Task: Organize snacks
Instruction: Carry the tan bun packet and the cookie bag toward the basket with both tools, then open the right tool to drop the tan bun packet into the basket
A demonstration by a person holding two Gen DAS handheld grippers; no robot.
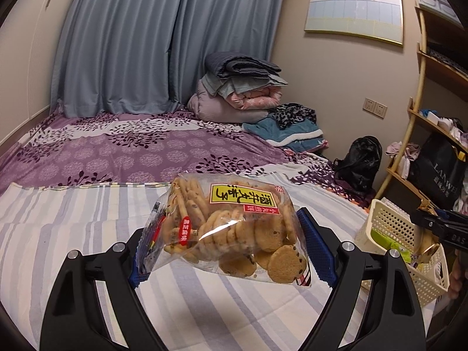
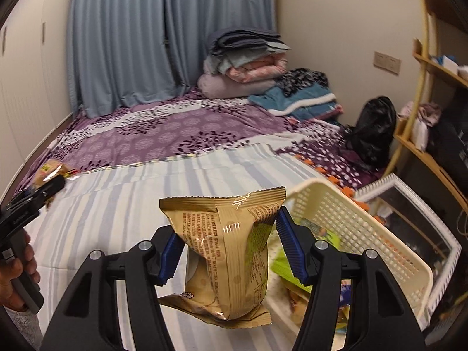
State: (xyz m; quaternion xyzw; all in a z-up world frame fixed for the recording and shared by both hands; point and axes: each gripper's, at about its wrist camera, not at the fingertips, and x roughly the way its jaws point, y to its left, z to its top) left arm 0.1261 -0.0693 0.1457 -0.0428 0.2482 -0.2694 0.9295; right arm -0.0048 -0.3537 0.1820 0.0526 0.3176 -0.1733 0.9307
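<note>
We hold a clear cookie bag (image 1: 231, 228) clamped in our left gripper (image 1: 231, 251) above the striped bed (image 1: 73, 234), and a gold snack packet (image 2: 225, 251) clamped in our right gripper (image 2: 226, 254), just beside the cream basket (image 2: 365, 234). The basket already holds several packets; these two still need dropping in.
</note>
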